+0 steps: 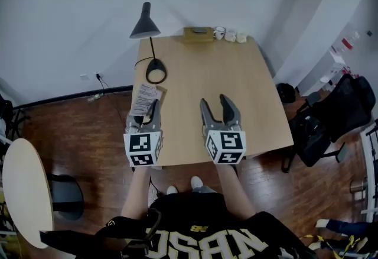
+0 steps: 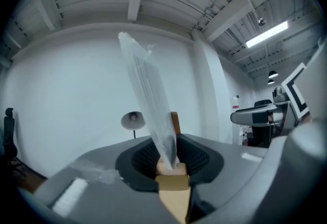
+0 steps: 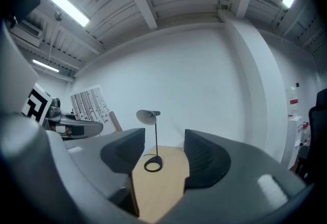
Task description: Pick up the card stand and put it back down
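My left claw [image 1: 147, 115], low and left of centre in the head view, is clamped on the wooden foot of the card stand [image 2: 153, 110]. Its clear sleeve leans toward the upper left of the left gripper view. From above, the stand sits at the worktop's [image 1: 207, 74] left edge; I can't tell whether it touches the surface. My right claw [image 1: 214, 105], just right of centre, has its pads parted with nothing between them. Farther up stands a black lamp [image 1: 156, 70]. A brown box [image 1: 198, 34] and a cup [image 1: 219, 32] line the far edge.
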`<act>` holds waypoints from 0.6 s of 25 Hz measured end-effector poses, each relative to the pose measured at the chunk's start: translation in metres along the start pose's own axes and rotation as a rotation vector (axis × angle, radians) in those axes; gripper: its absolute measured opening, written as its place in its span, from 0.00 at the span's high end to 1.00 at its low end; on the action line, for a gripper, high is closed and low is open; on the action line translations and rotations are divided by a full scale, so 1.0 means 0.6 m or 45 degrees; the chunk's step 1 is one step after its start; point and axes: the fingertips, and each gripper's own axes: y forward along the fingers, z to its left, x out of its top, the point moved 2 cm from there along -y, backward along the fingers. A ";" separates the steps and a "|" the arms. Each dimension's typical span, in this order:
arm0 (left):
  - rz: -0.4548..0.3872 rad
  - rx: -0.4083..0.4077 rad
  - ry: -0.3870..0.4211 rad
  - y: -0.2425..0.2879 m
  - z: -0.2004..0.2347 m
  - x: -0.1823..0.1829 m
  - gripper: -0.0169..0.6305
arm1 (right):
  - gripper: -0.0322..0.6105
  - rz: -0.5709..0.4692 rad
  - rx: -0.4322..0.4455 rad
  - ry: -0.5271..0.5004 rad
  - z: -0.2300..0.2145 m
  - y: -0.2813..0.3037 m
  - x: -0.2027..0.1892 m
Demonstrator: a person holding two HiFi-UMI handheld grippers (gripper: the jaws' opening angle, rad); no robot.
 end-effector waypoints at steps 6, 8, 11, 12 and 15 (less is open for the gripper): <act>0.008 -0.252 0.048 0.064 -0.110 0.006 0.81 | 0.57 -0.006 -0.205 0.035 -0.099 -0.064 -0.008; 0.018 -0.345 0.064 0.085 -0.150 0.005 0.81 | 0.57 0.003 -0.290 0.050 -0.135 -0.094 -0.016; 0.048 -0.485 0.089 0.114 -0.209 -0.005 0.81 | 0.57 0.031 -0.413 0.077 -0.182 -0.140 -0.039; 0.055 -0.527 0.097 0.123 -0.228 -0.009 0.81 | 0.57 0.038 -0.451 0.087 -0.197 -0.155 -0.047; 0.076 -0.646 0.119 0.148 -0.289 -0.019 0.81 | 0.57 0.056 -0.555 0.114 -0.237 -0.201 -0.065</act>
